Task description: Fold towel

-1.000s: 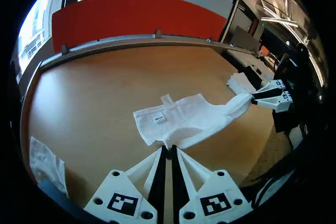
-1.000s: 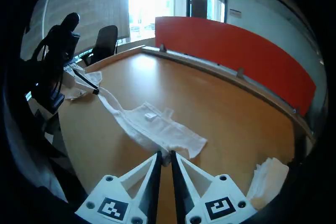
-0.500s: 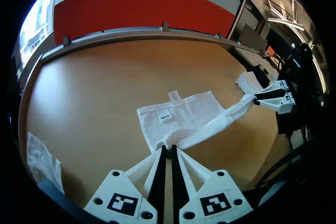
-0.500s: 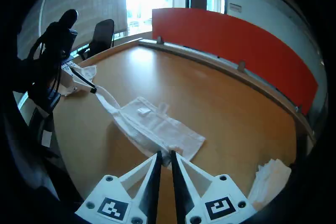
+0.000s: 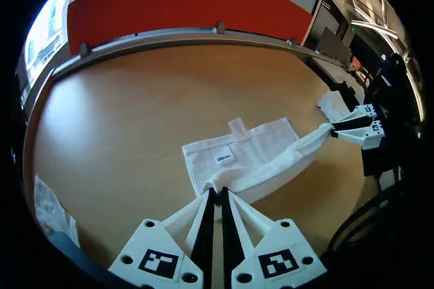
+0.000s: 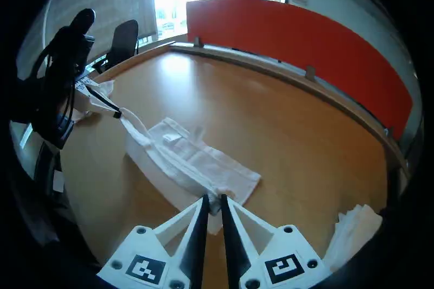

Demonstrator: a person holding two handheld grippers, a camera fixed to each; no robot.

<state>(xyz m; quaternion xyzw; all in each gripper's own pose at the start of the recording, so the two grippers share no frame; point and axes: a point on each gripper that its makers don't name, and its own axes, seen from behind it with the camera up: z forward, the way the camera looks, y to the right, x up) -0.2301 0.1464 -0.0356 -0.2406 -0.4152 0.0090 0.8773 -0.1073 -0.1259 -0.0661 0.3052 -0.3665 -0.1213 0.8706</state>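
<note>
Left gripper (image 5: 216, 192) and right gripper (image 6: 212, 201) each clamp a corner of the towel (image 5: 255, 151), pinched nearly shut. The rest lies on the tabletop (image 5: 125, 110).

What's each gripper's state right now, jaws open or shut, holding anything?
Left gripper: jaws closed, pinching one end of the white towel.
Right gripper: jaws closed, pinching the towel's other end.
</note>
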